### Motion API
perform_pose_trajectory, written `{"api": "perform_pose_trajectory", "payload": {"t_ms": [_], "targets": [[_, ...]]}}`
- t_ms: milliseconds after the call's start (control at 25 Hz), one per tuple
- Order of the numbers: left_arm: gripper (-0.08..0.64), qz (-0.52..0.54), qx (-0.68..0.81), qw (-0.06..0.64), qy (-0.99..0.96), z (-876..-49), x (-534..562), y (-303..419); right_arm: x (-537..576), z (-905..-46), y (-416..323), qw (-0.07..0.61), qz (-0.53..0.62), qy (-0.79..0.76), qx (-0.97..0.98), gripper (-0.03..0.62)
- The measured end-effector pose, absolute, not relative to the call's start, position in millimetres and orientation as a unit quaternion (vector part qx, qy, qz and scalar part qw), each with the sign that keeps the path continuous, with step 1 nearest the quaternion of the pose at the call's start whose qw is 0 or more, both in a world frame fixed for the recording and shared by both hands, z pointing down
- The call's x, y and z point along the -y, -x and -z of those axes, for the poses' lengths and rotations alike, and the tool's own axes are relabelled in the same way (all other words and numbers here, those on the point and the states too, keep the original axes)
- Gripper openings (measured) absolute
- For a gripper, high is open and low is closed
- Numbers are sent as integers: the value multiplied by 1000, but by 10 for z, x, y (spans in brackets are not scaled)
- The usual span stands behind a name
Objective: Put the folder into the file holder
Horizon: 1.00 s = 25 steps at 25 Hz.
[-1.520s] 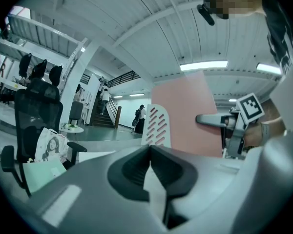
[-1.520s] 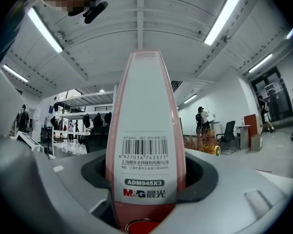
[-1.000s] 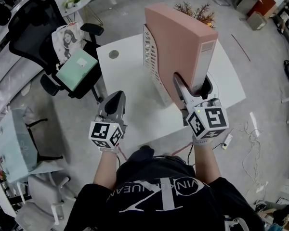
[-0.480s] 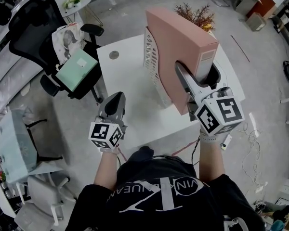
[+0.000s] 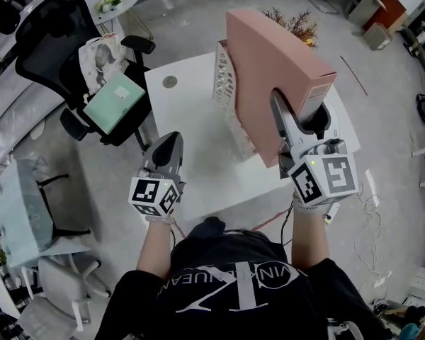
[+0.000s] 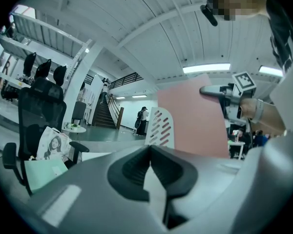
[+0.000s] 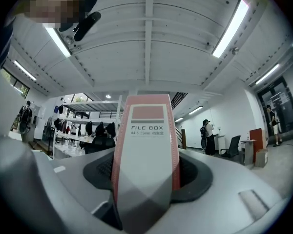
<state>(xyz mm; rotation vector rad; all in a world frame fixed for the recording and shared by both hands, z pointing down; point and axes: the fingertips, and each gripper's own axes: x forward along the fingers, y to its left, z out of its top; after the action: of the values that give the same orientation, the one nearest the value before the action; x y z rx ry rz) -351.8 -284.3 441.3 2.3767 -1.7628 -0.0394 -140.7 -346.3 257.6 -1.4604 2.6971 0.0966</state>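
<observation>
Right gripper view: my right gripper (image 5: pixel 299 117) fingers, just closing in, pinch the folder (image 7: pixel 146 145) by its spine, upright just beside the file holder (image 5: pixel 230 105). Left gripper (image 5: pixel 168 147) fingers pressed together, empty. I'd keep it vertical, align, lower gently.

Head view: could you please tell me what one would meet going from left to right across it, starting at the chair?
black office chair → green folder → left gripper → white file holder → pink file box

The folder (image 5: pixel 269 83) hides much of the white file holder (image 5: pixel 230 105) beside it.
</observation>
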Motion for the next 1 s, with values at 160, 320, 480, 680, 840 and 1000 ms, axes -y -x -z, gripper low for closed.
{"api": "perform_pose_trajectory", "payload": {"t_ms": [160, 320, 480, 680, 840, 1000], "targets": [[0, 13, 594, 87, -800, -4399, 2850, 3530, 3425, -2482, 1365, 77, -44, 475, -876, 291], [0, 10, 595, 84, -800, -4369, 2836, 3526, 3370, -2376, 1336, 119, -70, 465, -874, 293], [0, 6, 593, 80, -801, -4343, 2826, 3532, 3371, -2380, 1314, 160, -80, 460, -870, 293], [0, 1, 595, 85, -799, -4406, 2792, 3567, 3427, -2577, 1371, 158, -80, 460, -870, 293], [0, -1, 596, 89, -798, -4422, 2796, 3590, 3449, -2709, 1392, 152, -75, 461, -871, 293], [0, -4, 596, 90, -798, -4454, 2785, 3565, 3469, -2867, 1353, 153, -64, 465, -870, 295]]}}
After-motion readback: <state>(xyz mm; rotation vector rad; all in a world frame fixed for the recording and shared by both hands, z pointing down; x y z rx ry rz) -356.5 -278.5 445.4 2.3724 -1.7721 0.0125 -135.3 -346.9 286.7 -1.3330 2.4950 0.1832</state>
